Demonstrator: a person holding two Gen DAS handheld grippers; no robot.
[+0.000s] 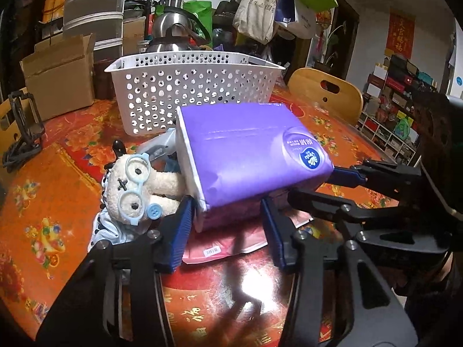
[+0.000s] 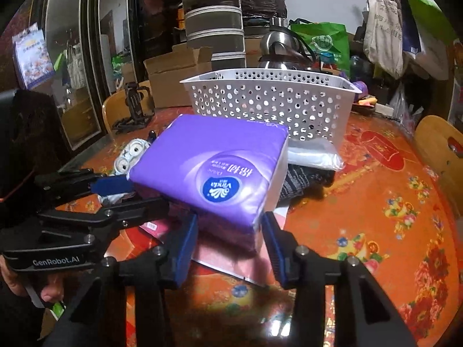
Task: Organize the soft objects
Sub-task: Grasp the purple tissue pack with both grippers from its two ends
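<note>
Your left claw (image 1: 225, 225) and right claw (image 2: 230, 240) each part-closed astride a corner of the purple tissue pack (image 1: 249, 156) — pad contact unclear, pack tilted on worktop (image 1: 58, 202), before white basket (image 1: 196, 86), plush toy (image 1: 136, 185) alongside.

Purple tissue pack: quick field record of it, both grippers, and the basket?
item: purple plastic-wrapped tissue pack, tilted, resting on pink flat packet
left gripper: pads at the pack's near left corner
right gripper: pads at the pack's near right corner
target: white perforated plastic basket, behind pack
beside: cream plush toy with blue glasses
</note>
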